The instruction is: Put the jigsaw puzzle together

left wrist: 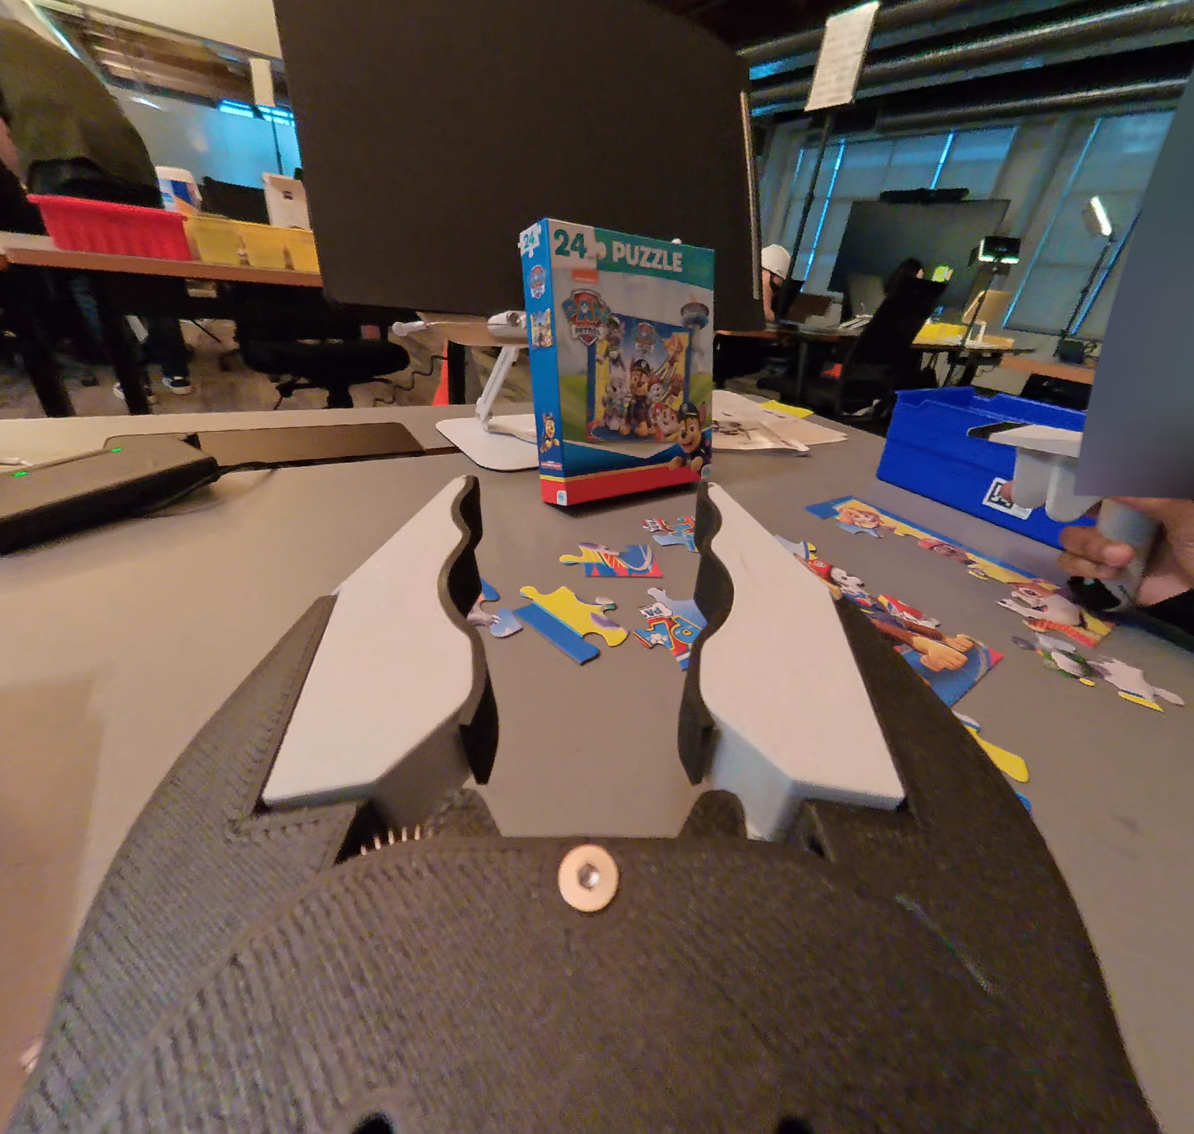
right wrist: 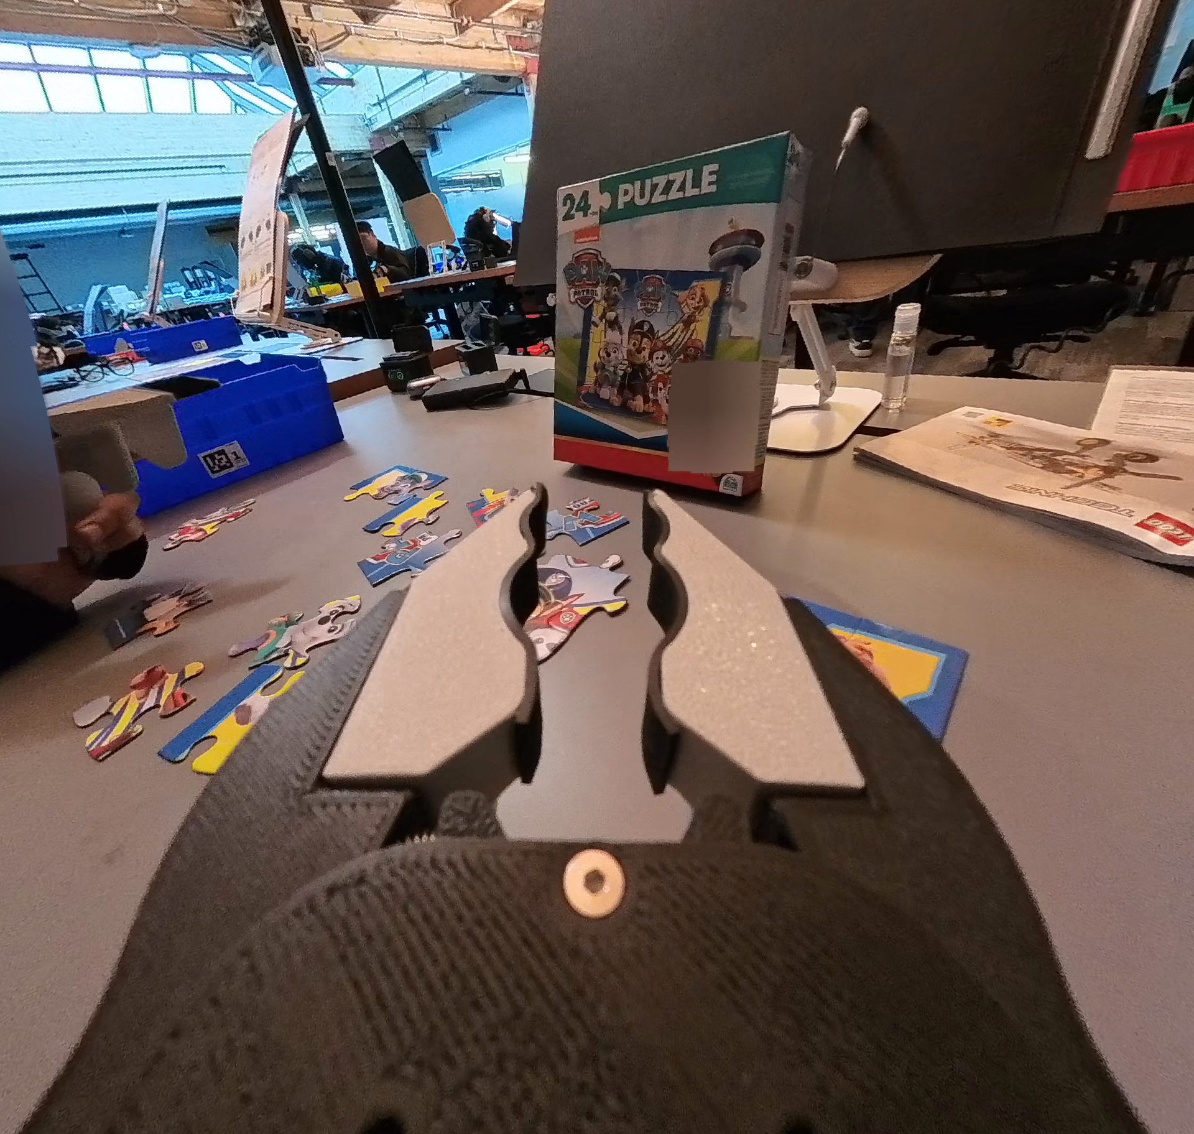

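The left hand-held gripper (left wrist: 585, 502) hangs just above the grey table (left wrist: 194, 586) with its two grey fingers (left wrist: 413, 586) spread wide and nothing between the pads. Loose puzzle pieces lie flat on the table under and ahead of it: a yellow-and-blue piece (left wrist: 568, 621) sits in the gap between the fingers, a red-and-blue piece (left wrist: 620, 561) lies a little farther on, and a blue lettered piece (left wrist: 672, 628) is partly hidden behind the right finger. None of them touches the pads. A joined strip of pieces (left wrist: 904, 625) runs along the table to the right. The right hand-held gripper (right wrist: 591, 502) is likewise above the table, its fingers (right wrist: 452, 657) standing a moderate way apart and gripping nothing; a piece showing a dog figure (right wrist: 575, 599) lies flat on the table beneath the gap, clear of both pads. More pieces are scattered to its left, among them a blue lettered piece (right wrist: 400, 553) and a yellow-and-blue edge piece (right wrist: 226, 721), and a blue-bordered piece with a yellow field (right wrist: 904, 663) lies just to its right. An upright puzzle box (right wrist: 672, 321) stands on the table beyond both grippers. A blue bin (right wrist: 245, 418) sits off to one side, a booklet (right wrist: 1034, 476) to the other, and a black panel (left wrist: 504, 133) rises behind the box.
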The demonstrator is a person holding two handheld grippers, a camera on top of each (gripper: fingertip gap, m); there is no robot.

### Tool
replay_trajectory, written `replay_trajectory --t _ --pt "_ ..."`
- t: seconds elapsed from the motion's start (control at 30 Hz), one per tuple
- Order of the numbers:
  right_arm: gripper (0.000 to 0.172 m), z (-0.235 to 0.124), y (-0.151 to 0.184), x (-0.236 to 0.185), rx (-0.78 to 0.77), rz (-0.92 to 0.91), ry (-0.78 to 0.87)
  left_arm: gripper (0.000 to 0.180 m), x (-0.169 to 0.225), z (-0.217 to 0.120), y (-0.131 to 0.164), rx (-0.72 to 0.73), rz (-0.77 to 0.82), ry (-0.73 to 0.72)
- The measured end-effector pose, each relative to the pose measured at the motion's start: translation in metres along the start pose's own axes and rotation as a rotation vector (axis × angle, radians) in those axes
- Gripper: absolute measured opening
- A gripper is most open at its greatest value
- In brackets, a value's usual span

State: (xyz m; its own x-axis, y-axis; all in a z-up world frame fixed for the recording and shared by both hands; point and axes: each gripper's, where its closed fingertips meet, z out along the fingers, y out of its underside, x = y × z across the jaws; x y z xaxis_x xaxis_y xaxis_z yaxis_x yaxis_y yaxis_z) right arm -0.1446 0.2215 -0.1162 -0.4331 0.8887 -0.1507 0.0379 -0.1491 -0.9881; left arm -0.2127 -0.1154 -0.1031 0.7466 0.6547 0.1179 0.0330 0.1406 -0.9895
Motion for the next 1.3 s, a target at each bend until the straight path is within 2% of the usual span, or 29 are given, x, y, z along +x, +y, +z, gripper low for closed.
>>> replay_trajectory --t 0.23,0.73,0.93,1.0,1.07,1.17,1.23,1.3 --pt "0.026 0.000 -0.001 0.001 0.007 -0.007 0.005 0.064 0.002 0.002 0.003 -0.012 -0.033 0.029" --pt "0.025 0.000 0.000 0.000 0.003 -0.015 0.006 0.061 0.016 0.009 0.013 -0.070 0.013 0.074" --pt "0.026 0.007 0.010 -0.013 -0.062 -0.077 -0.020 0.060 0.021 0.012 0.017 -0.093 0.040 0.085" --pt "0.031 0.014 0.012 -0.041 -0.123 -0.009 -0.096 0.058 0.021 0.012 0.016 -0.092 0.063 0.076" --pt "0.036 0.020 0.019 -0.094 -0.250 0.047 -0.263 0.052 0.021 0.005 0.001 -0.021 0.085 0.038" --pt "0.049 0.021 0.058 -0.150 -0.515 -0.094 -0.370 0.051 0.035 -0.013 -0.026 0.074 0.018 0.043" --pt "0.048 0.018 0.084 -0.171 -0.631 -0.207 -0.400 0.055 0.047 -0.021 -0.024 0.028 -0.023 0.062" --pt "0.045 0.013 0.106 -0.185 -0.718 -0.249 -0.442 0.056 0.058 -0.027 -0.009 -0.079 -0.034 0.057"
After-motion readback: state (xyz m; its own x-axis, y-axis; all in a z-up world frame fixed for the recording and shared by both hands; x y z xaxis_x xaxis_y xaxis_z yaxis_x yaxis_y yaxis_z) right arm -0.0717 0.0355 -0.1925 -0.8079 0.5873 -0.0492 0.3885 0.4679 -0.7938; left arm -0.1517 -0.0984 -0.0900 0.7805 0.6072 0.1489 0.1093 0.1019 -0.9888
